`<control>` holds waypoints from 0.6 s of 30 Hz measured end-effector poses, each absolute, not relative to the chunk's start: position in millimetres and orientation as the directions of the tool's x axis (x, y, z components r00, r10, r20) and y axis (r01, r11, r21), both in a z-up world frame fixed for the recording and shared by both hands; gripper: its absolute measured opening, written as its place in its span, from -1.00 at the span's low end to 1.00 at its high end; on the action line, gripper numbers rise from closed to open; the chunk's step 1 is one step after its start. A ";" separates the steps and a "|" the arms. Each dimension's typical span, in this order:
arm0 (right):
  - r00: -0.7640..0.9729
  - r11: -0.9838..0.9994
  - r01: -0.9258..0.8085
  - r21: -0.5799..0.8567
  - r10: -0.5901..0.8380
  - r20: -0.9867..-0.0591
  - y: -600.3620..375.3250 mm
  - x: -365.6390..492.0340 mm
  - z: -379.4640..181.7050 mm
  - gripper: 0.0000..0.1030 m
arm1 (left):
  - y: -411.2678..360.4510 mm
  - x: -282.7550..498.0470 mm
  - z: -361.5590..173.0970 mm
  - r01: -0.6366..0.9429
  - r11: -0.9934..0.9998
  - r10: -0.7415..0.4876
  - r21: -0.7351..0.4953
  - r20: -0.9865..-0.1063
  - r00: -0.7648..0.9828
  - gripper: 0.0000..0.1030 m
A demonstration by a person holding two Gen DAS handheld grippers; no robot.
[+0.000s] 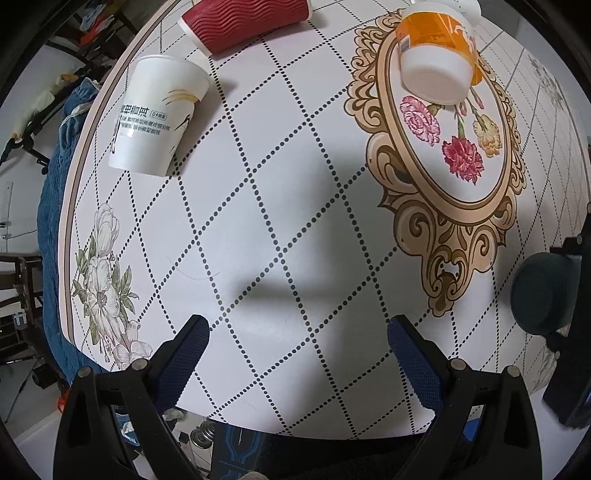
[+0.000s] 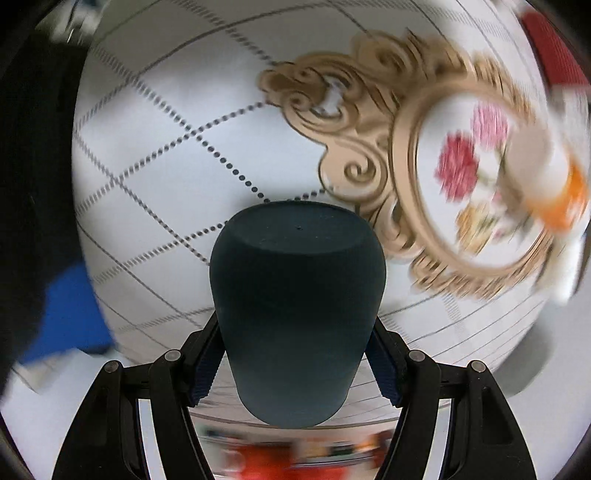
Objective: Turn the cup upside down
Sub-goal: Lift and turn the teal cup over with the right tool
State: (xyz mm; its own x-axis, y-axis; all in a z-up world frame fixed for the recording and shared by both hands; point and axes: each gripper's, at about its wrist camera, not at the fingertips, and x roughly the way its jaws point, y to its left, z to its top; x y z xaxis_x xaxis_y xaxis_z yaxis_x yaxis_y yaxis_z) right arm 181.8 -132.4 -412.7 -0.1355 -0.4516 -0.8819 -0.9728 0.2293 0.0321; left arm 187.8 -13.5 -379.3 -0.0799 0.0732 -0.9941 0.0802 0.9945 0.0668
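Now dark teal cup — matte, rounded, base forward — between jaws.

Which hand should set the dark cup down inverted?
Right. Its tongs already clamp the dark cup, closed base facing away over the table. The left tongs are open, holding nothing.

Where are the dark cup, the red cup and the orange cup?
dark cup (image 2: pixel 295 314): right wrist view, side wall.
red cup (image 1: pixel 247 26): left wrist view, ribbed sleeve.
orange cup (image 1: pixel 436 35): left wrist view, orange label band.
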 end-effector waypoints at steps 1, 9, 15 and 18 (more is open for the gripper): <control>-0.169 0.278 -0.960 0.044 -0.445 -0.880 -135.0 185.6 -413.1 0.40 | -15.4 188.3 -378.6 0.082 0.994 0.074 0.067 -0.994 -0.079 0.92; -0.378 0.630 -0.771 0.092 -0.336 -0.863 -159.9 229.5 -420.6 0.40 | -27.5 186.5 -373.5 0.094 0.993 0.075 0.067 -0.994 -0.079 0.92; -0.460 0.794 -0.596 0.122 -0.213 -0.862 -184.7 252.8 -423.5 0.40 | -33.0 180.5 -372.3 0.104 0.992 0.073 0.065 -0.994 -0.078 0.92; -0.488 0.850 -0.508 0.138 -0.152 -0.859 -196.8 261.3 -426.5 0.40 | -37.6 178.0 -371.0 0.107 0.992 0.070 0.061 -0.994 -0.083 0.92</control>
